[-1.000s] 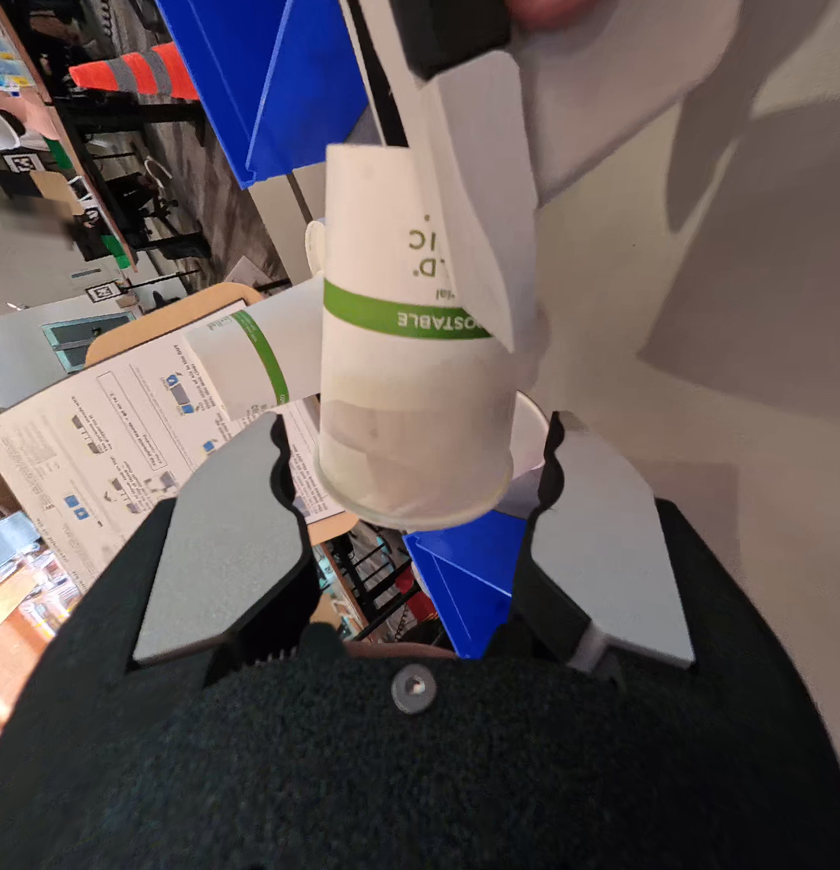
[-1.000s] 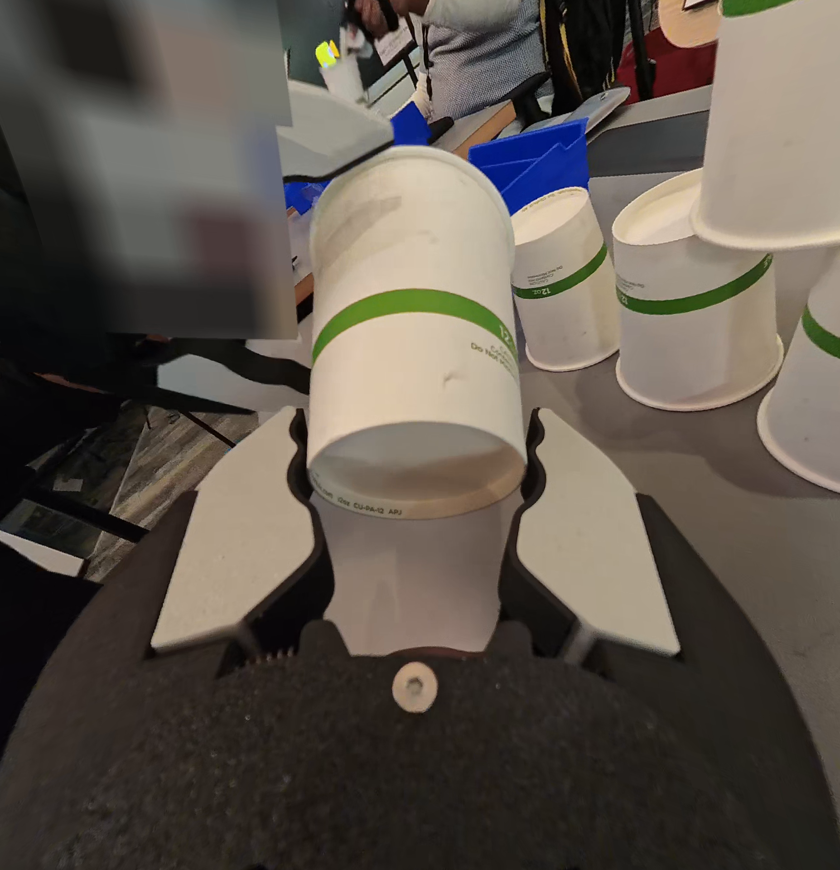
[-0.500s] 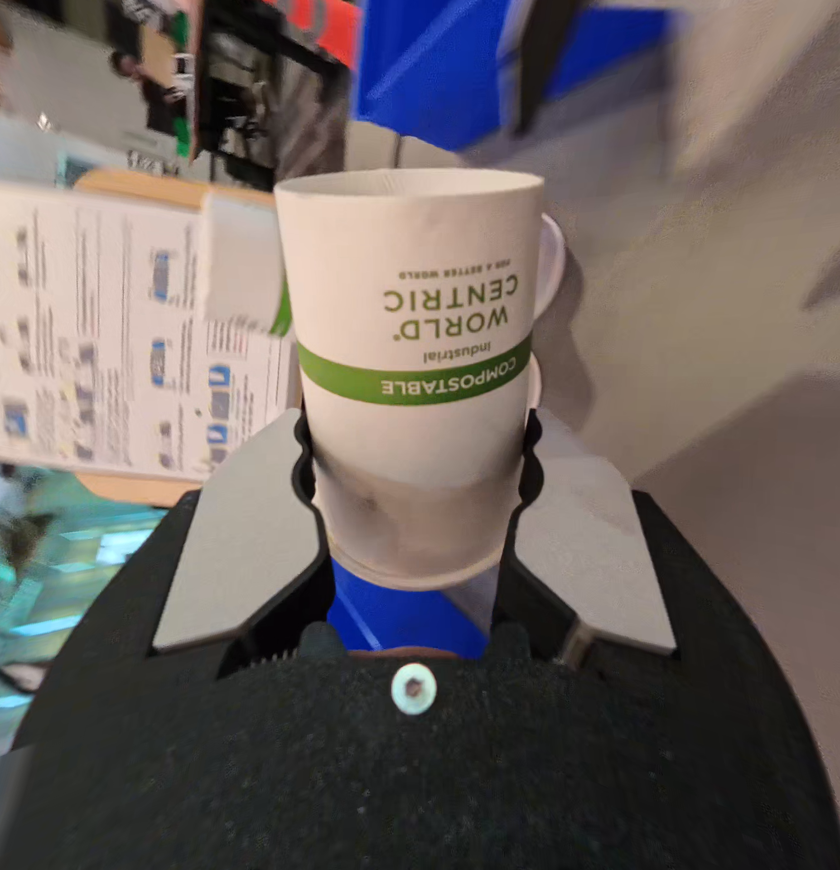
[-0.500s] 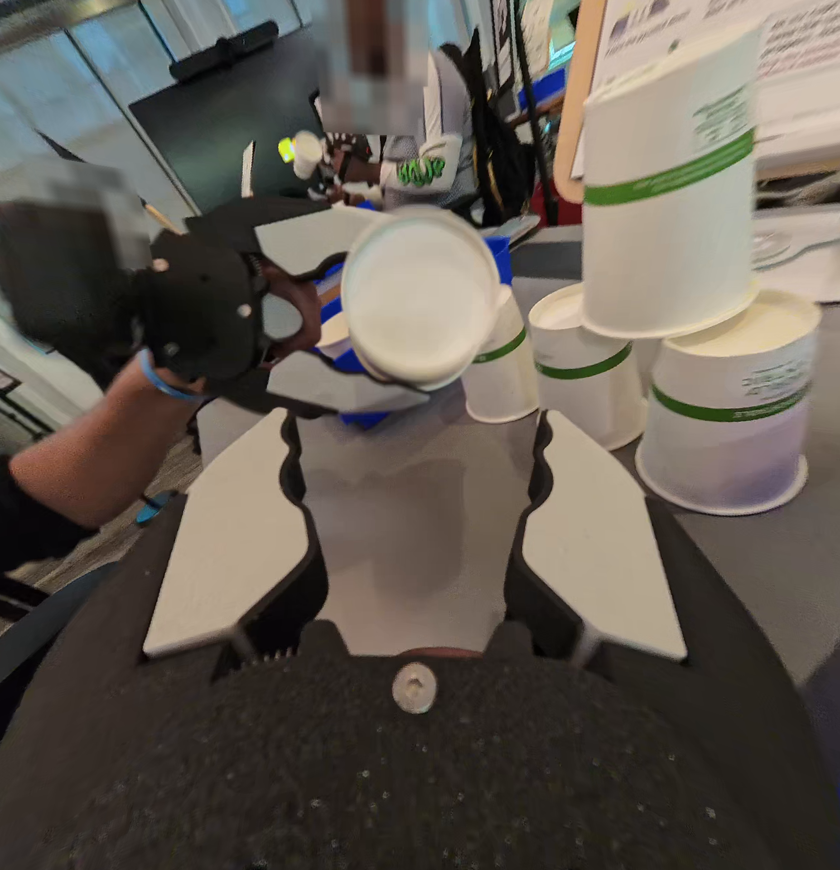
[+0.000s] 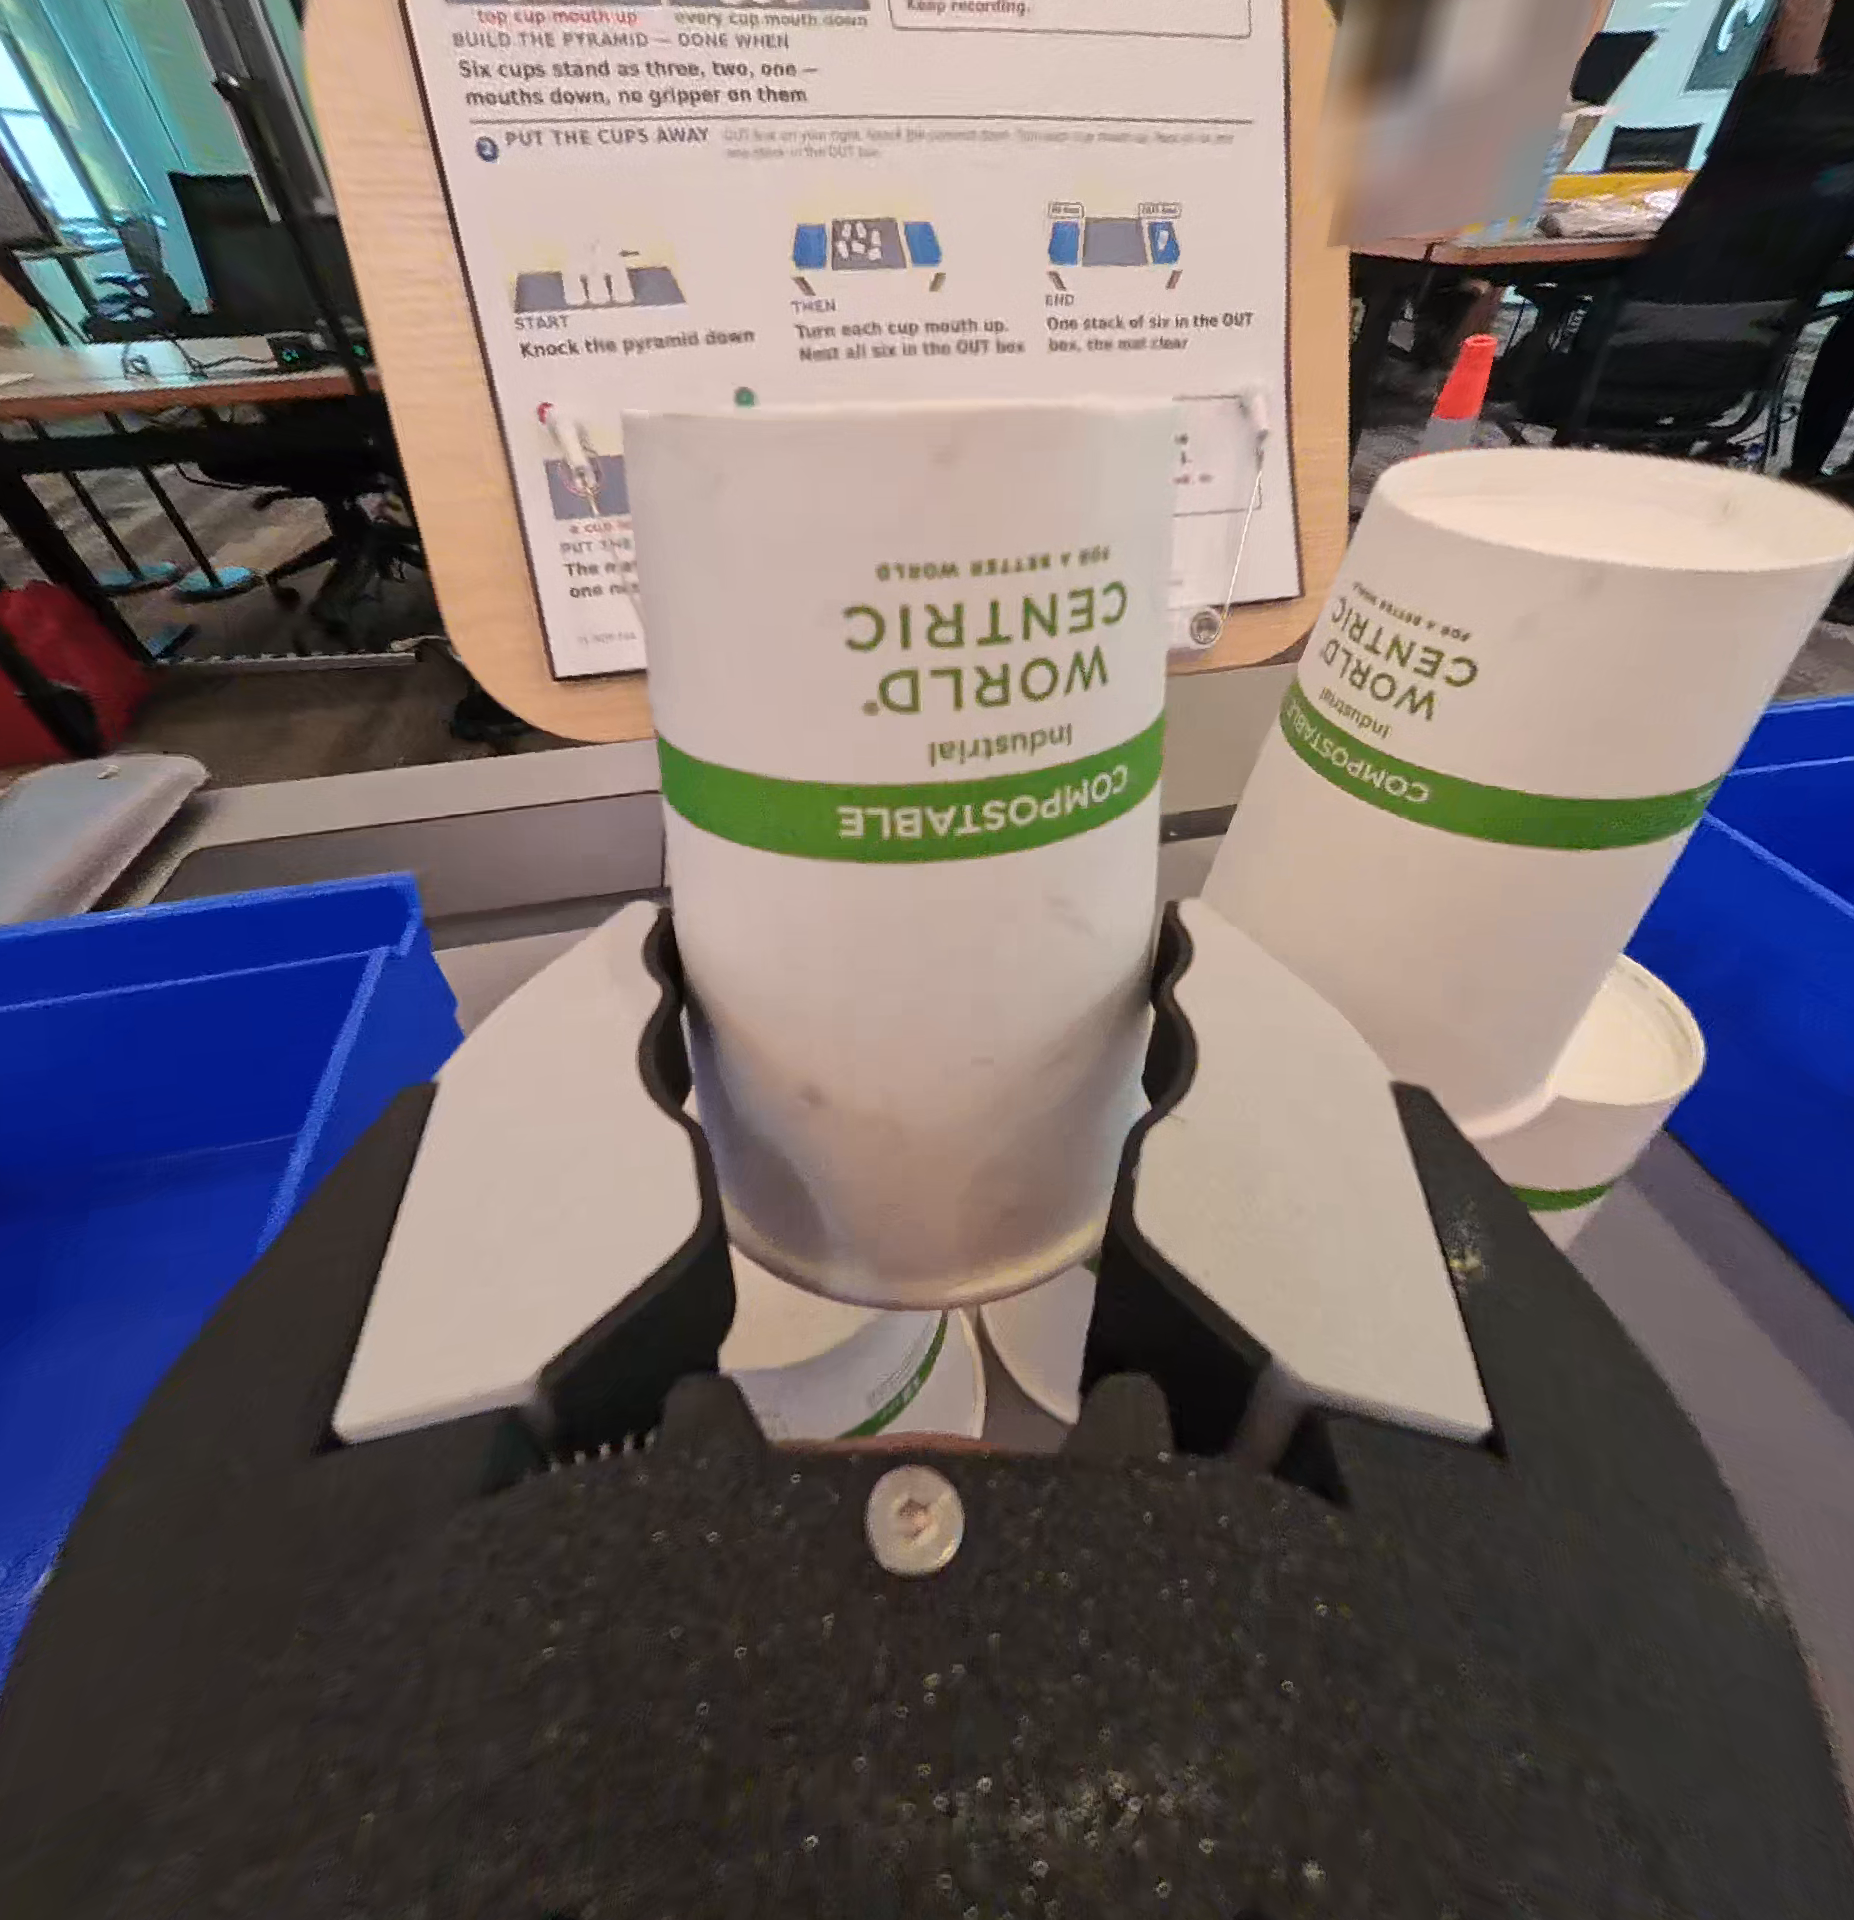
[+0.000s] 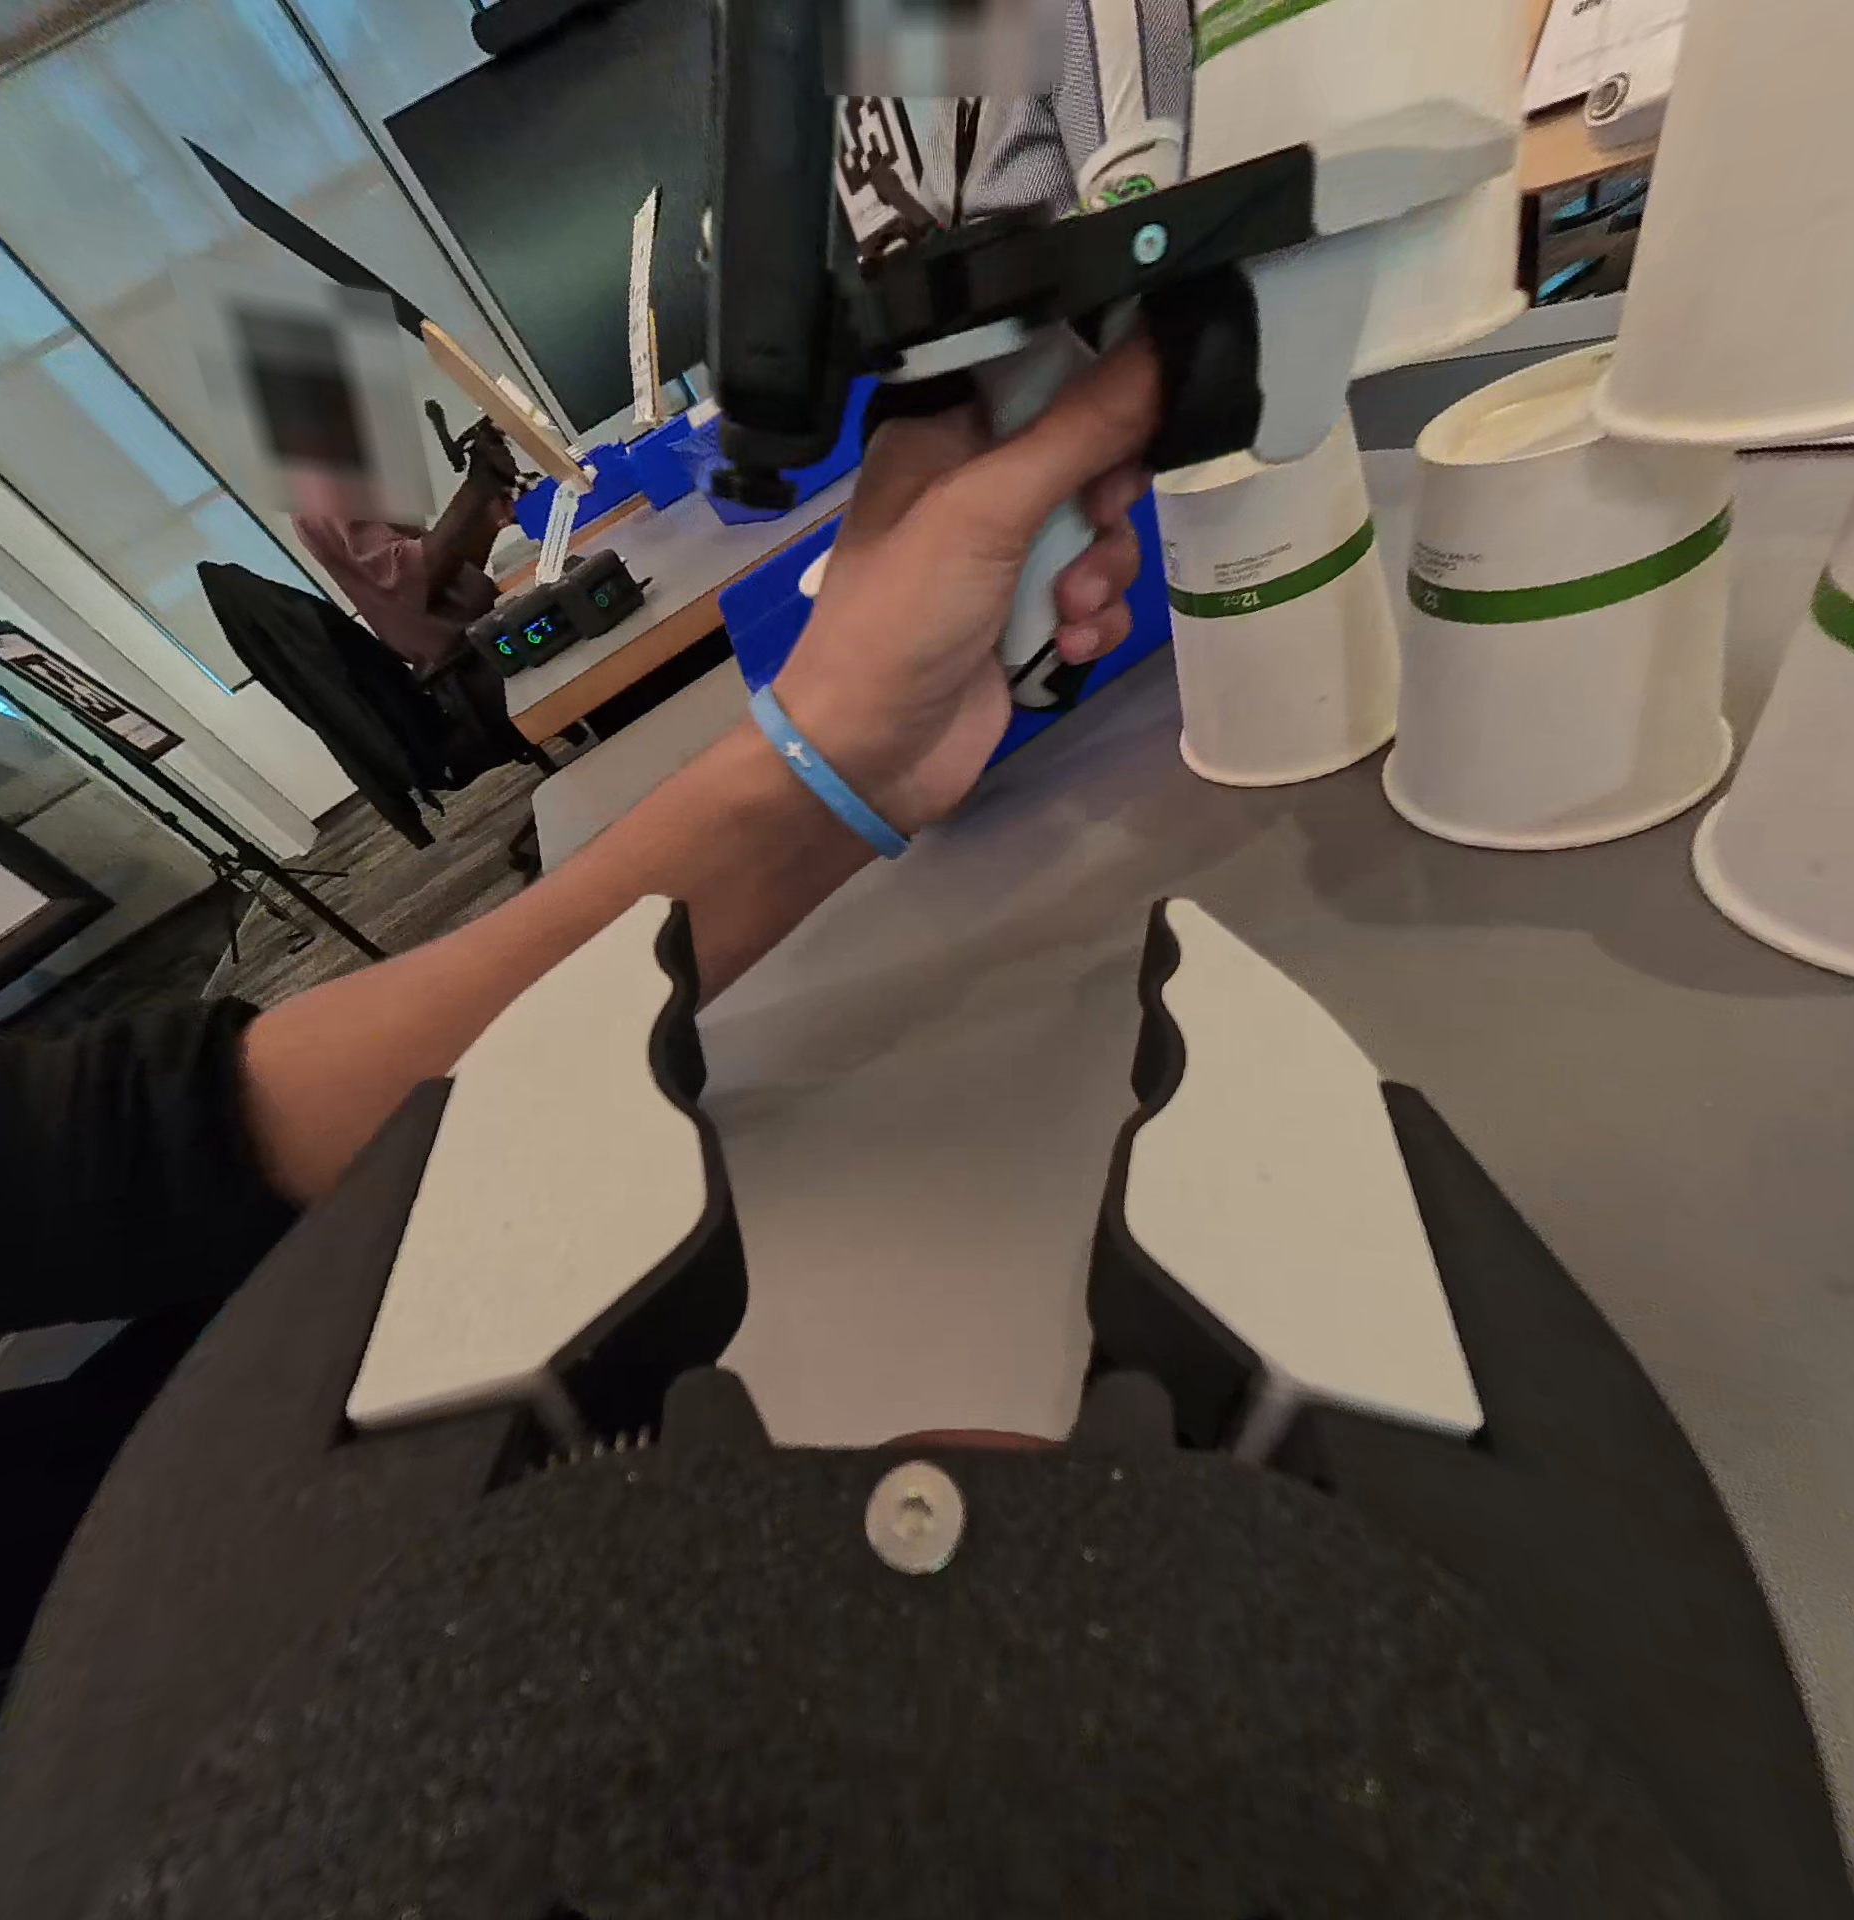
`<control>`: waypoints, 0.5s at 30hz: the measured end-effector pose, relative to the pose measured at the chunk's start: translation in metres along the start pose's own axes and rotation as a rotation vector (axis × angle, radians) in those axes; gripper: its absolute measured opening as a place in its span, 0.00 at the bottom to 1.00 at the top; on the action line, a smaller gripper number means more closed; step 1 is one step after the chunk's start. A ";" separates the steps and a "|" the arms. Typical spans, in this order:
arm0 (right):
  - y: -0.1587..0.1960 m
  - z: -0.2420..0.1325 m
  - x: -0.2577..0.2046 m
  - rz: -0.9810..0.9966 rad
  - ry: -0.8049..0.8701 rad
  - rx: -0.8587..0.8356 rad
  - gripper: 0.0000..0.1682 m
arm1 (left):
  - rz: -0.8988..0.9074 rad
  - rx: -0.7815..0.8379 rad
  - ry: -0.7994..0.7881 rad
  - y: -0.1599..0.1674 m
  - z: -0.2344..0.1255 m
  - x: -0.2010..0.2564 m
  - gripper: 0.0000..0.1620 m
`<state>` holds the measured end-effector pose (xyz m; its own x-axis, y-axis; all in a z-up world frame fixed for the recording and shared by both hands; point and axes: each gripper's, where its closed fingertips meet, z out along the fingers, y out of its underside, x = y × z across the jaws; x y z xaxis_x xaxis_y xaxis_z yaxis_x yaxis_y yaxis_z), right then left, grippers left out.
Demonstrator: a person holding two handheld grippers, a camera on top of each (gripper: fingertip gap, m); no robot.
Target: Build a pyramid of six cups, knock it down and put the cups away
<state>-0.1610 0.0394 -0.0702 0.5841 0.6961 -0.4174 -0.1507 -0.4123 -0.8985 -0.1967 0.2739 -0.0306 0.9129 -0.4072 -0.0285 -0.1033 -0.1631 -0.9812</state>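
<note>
Only in our right wrist view do we see the grey worktop (image 6: 1422,1039), the person's hand (image 6: 964,582) gripping the left tool's handle, and two mouth-down cups (image 6: 1271,613) near the far edge. Only the left wrist view shows the blue bins (image 5: 175,1091) at either side and a second-tier cup (image 5: 1505,769) tilted on a base cup. Our left tongs (image 5: 918,1039) clamp a white cup (image 5: 907,831) upright, mouth down, long axis vertical, above the base row. Our right tongs (image 6: 923,997) stand wide apart, holding nothing, above bare worktop.
</note>
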 end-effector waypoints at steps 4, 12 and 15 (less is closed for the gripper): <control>-0.001 -0.002 0.000 0.006 -0.004 0.002 0.48 | -0.009 -0.050 -0.023 0.008 0.012 0.001 0.53; 0.003 0.000 0.000 0.024 -0.023 -0.017 0.48 | -0.014 -0.031 -0.016 0.016 0.012 -0.001 0.53; 0.006 0.002 -0.002 0.024 -0.026 -0.030 0.48 | -0.013 -0.036 -0.008 0.020 0.011 -0.001 0.54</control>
<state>-0.1645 0.0372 -0.0750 0.5593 0.7007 -0.4429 -0.1403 -0.4465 -0.8837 -0.1953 0.2813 -0.0522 0.9175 -0.3975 -0.0170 -0.1049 -0.2005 -0.9741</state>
